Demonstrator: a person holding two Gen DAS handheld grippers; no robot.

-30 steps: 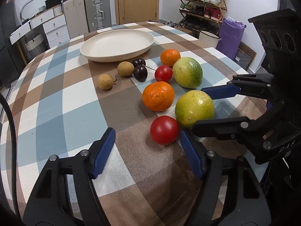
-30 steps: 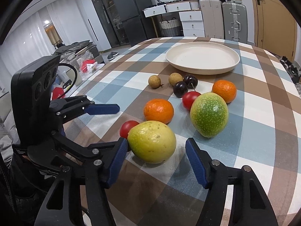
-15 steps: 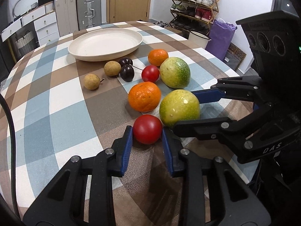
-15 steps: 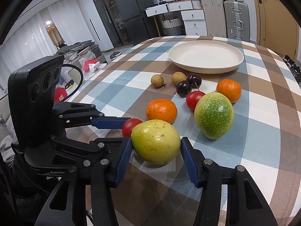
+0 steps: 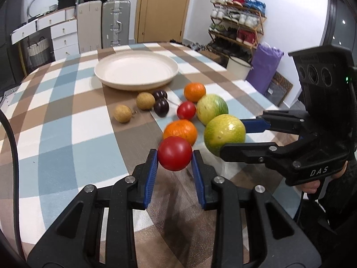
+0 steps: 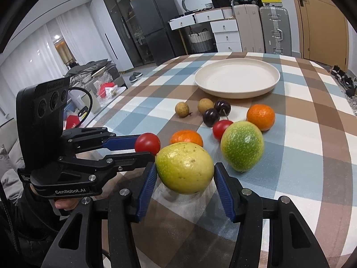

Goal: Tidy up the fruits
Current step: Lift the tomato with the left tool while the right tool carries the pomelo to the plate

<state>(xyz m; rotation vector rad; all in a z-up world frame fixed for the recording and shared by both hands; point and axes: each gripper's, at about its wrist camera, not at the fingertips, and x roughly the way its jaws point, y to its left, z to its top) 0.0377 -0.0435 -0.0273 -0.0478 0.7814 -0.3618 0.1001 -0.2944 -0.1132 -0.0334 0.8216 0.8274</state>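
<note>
1. Left wrist view: the left claw (image 5: pixel 174 165) is clamped on a red tomato (image 5: pixel 175 153), its blue pads (image 5: pixel 151 174) pressed to both sides — the tomato appears raised off the checked bench (image 5: pixel 67 134).
2. Right wrist view: the right claw (image 6: pixel 184 179) is clamped on a yellow-green fruit (image 6: pixel 184 168), which sits between the blue fingers (image 6: pixel 146 185) and appears lifted clear of the bench surface.
3. Both held fruits lie side by side at the near edge of the group; in the right wrist view the tomato is just left of and behind the yellow-green fruit.
4. Resting on the bench beyond them: a near orange (image 5: pixel 181 131), a second tomato (image 5: pixel 186 110), a green fruit (image 5: pixel 212 109) and a far orange (image 5: pixel 194 92).
5. Farther left are two dark plums (image 5: pixel 161 107) touching each other, and two tan longans (image 5: pixel 145 101) — one just beside the plums, the other slightly apart.
6. A cream plate (image 5: pixel 136 70) stands behind all the fruit, near the far side of the bench, with nothing visible in it.
7. Background: suitcases (image 5: pixel 116 22), white drawers (image 5: pixel 64 38) and a shoe rack (image 5: pixel 238 22) along the walls.
</note>
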